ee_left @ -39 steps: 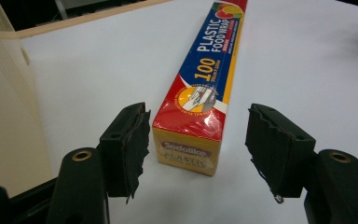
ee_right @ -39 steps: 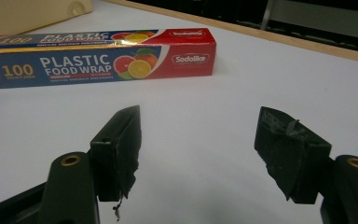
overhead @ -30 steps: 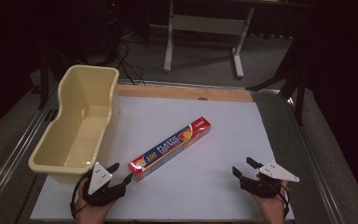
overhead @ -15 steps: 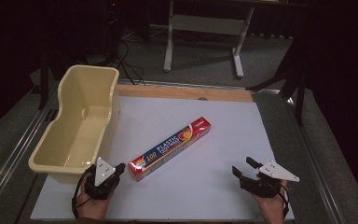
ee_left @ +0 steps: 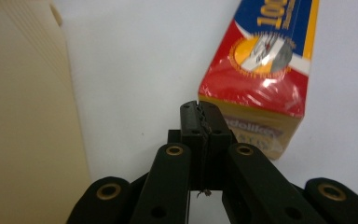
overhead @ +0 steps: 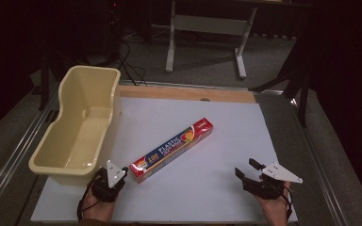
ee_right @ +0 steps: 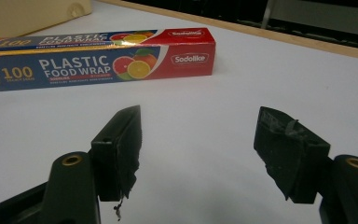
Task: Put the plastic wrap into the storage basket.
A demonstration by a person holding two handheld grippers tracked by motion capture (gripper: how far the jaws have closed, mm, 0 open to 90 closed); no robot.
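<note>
Your left gripper (overhead: 122, 171) has its fingers (ee_left: 192, 122) pressed together on nothing, tips right at the near corner of the plastic food wrap box (overhead: 172, 149). That box lies diagonally mid-worktop (overhead: 226, 136), just beside the yellow tub (overhead: 78, 127). Your right gripper (overhead: 247, 168) sits well apart near the front right, fingers (ee_right: 121, 140) spread wide, nothing between them.

So the table (overhead: 207, 188) has a white top with a bare wooden strip along the far edge. Sitting on it: a long box of plastic food wrap (overhead: 172, 149) lying diagonally near the middle, and a cream plastic tub (overhead: 78, 127) on the left side, near the box's closer end.
</note>
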